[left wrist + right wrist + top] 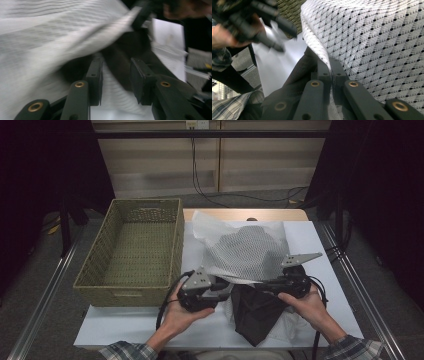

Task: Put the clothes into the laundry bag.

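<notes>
A white cloth with black dots [247,252] lies bunched on the middle of the table, partly over a dark cloth [255,315] at the front. My right gripper [259,287] points left, and in the right gripper view it [331,72] is shut on the dotted cloth's [374,37] edge, with the dark cloth [297,75] just below. My left gripper [227,289] points right at the same pile. In the left gripper view its jaws [116,82] stand apart over blurred white cloth [50,37] and dark cloth [130,47], pressing on nothing.
A woven basket [177,240] with nothing in it stands at the table's left. More plain white fabric [205,227] sticks out behind the dotted cloth. The white tabletop [315,245] shows bare at the right. Cables hang on the wall behind.
</notes>
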Motion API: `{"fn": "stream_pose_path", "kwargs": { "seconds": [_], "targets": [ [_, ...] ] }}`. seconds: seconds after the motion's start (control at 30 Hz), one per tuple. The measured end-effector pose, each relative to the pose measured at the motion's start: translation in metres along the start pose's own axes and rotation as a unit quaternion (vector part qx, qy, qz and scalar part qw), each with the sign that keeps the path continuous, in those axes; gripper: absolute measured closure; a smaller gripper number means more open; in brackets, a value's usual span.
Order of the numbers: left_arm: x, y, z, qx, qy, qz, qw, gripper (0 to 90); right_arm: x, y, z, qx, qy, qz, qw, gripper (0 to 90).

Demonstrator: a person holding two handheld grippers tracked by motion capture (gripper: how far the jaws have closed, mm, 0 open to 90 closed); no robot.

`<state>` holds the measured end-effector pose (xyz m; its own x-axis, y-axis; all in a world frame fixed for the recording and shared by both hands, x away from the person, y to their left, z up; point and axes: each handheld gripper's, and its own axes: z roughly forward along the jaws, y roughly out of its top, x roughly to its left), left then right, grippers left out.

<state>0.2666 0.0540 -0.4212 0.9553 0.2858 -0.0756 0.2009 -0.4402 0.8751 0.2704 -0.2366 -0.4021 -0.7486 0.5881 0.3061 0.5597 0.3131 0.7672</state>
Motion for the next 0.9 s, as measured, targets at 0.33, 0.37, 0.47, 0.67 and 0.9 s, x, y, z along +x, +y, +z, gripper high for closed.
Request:
{"fn": "stream_pose_path", "kwargs": {
  "seconds": [0.33, 0.37, 0.47, 0.67, 0.9],
  "targets": [
    [-0.013, -0.009, 0.054, 0.073, -0.073, 0.021, 0.9944, 27.1, 0.001, 0.000, 0.000, 0.001, 0.001, -0.002, 1.0000, 89.0],
    [-0.014, -0.010, 0.058, 0.069, -0.079, 0.018, 0.9943, 23.9, 0.001, -0.001, 0.001, 0.002, 0.002, -0.002, 1.0000, 88.9],
    [-0.021, -0.010, 0.069, 0.080, -0.095, 0.026, 0.9919, 18.2, 0.000, -0.001, 0.001, 0.002, 0.003, -0.003, 1.0000, 88.9],
    [-0.025, -0.017, 0.079, 0.111, -0.105, 0.039, 0.9875, 11.9, 0.002, -0.001, 0.001, 0.005, 0.003, -0.006, 1.0000, 88.9],
    [-0.029, -0.028, 0.084, 0.117, -0.109, 0.051, 0.9858, 7.7, 0.002, -0.002, 0.004, 0.009, 0.004, -0.007, 0.9999, 89.0]
  ]
}}
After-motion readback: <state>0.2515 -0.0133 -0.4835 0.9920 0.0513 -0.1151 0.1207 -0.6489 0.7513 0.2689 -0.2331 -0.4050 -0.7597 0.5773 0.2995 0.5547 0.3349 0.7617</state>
